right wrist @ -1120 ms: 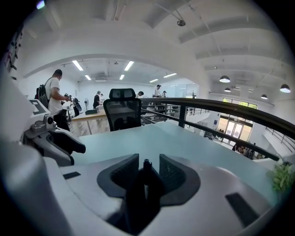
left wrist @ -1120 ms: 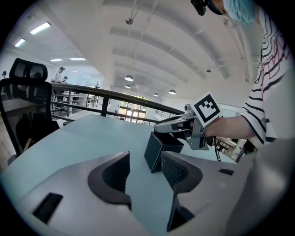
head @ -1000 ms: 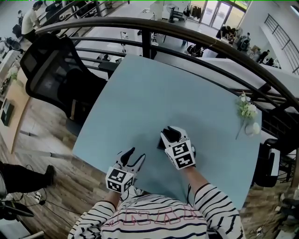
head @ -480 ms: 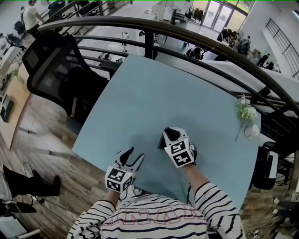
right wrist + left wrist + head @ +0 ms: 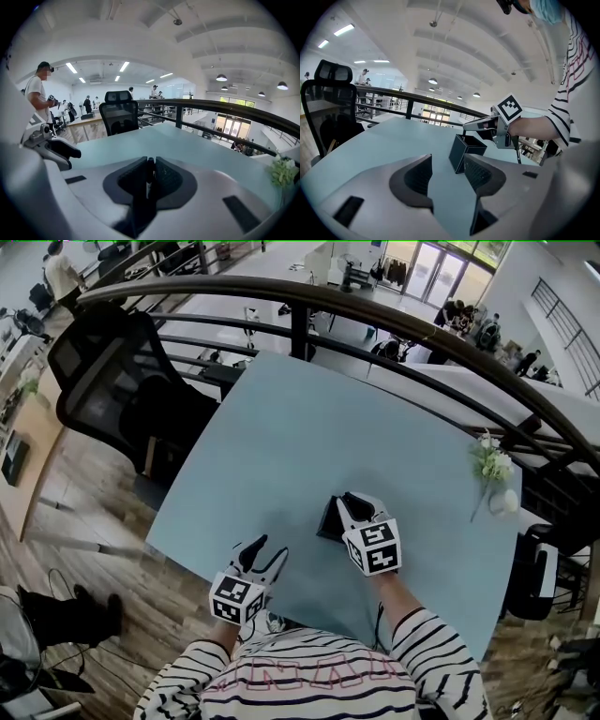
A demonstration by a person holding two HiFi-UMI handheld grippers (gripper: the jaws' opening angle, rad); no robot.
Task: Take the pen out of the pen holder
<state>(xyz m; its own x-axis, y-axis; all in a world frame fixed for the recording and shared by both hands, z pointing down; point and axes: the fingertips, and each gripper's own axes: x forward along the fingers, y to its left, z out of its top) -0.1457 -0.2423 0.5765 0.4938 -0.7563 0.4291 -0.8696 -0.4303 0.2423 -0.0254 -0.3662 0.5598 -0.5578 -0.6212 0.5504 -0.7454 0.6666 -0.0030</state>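
Pale table (image 5: 281,427): right claw (image 5: 352,507) closing on pen (image 5: 150,169).

No word, number or brand can be read anywhere. The striped shirt (image 5: 309,690) has pink lettering (image 5: 309,674) across the chest, too blurred to make out. The left marker cube (image 5: 234,599) and the right marker cube (image 5: 373,549) bear only black-and-white square patterns, not letters or digits.
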